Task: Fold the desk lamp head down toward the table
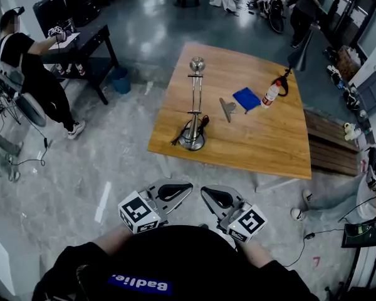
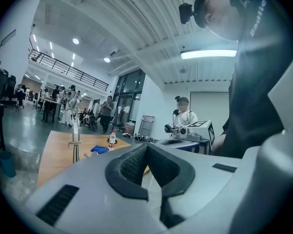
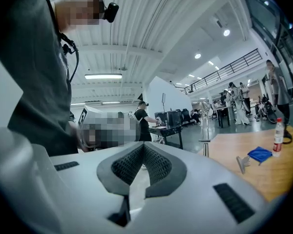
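Head view, looking steeply down: a wooden table (image 1: 263, 143) stands ahead of me on a grey floor. The desk lamp (image 1: 194, 105) is on the table's left part, close to its near edge. It stands upright on a round metal base (image 1: 192, 142), with a thin stem rising to the small rounded lamp head (image 1: 197, 63) at the top, not yet folded. A dark cord (image 1: 178, 140) trails from the base toward the table's near-left edge. Nearer the table's middle lie a grey metal bracket (image 1: 227, 108), a blue cloth (image 1: 246, 98) and a bottle (image 1: 271, 94) with a red cap.

My left gripper (image 1: 175, 191) and right gripper (image 1: 218, 197) are held side by side against my body, well short of the table's near edge. Each gripper view shows its dark ribbed pads pressed together with nothing between them, so both are closed and empty.

I judge the task has not begun. The main risk is tipping: the lamp is tall and its base is small and near the table's edge, so pushing the head down without steadying the base could topple it or slide it off. The smooth metal could slip from my pads. The cord could snag and drag the base. I must also open my jaws before reaching, or I will only knock the stem.
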### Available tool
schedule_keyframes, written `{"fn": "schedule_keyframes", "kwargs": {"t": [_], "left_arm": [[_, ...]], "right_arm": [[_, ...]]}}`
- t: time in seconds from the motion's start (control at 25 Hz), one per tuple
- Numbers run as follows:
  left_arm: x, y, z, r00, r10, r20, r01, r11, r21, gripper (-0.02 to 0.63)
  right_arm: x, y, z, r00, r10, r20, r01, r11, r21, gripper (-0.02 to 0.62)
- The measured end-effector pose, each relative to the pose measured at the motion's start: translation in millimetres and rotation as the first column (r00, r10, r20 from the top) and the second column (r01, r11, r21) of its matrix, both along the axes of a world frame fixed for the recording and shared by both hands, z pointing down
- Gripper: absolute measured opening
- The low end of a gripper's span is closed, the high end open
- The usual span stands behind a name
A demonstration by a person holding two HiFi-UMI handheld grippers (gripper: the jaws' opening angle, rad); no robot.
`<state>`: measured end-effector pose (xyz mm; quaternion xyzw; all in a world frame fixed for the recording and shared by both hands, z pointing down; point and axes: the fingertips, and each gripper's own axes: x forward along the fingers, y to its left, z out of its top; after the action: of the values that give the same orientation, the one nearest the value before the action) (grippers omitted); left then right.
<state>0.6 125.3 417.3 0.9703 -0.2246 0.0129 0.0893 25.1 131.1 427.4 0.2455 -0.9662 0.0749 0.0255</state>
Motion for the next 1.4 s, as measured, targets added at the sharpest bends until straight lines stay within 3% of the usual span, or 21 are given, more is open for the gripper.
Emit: {"fn": "schedule_keyframes", "kwargs": {"t": [0.4,0.6,0.92,1.08,1.4], "left_arm": [[18,-12,-6,0.999,-0.032,0.016,0.032,0.999,0.0,0.008],[26,-25,-8,0.996,-0.087,0.034,0.087,0.996,0.02,0.008],[4,-74,-20,0.991,-0.135,0.019,0.134,0.99,0.047,0.008],[-22,-123,-25,0.994,-0.106,0.001,0.105,0.993,0.056,0.008],[-47,-202,-32,0.999,0.041,0.002,-0.041,0.995,0.086,0.008]], "right_arm": [[20,-10,-8,0.999,-0.035,0.026,0.035,0.999,0.003,0.006],[31,-21,-6,0.997,-0.077,0.029,0.077,0.997,0.007,0.006],[19,-60,2,0.997,-0.072,-0.006,0.072,0.997,-0.013,0.006],[1,-106,9,0.999,-0.019,-0.045,0.017,0.999,-0.035,0.006],[-26,-200,10,0.985,0.114,-0.128,-0.115,0.993,0.001,0.006]]}}
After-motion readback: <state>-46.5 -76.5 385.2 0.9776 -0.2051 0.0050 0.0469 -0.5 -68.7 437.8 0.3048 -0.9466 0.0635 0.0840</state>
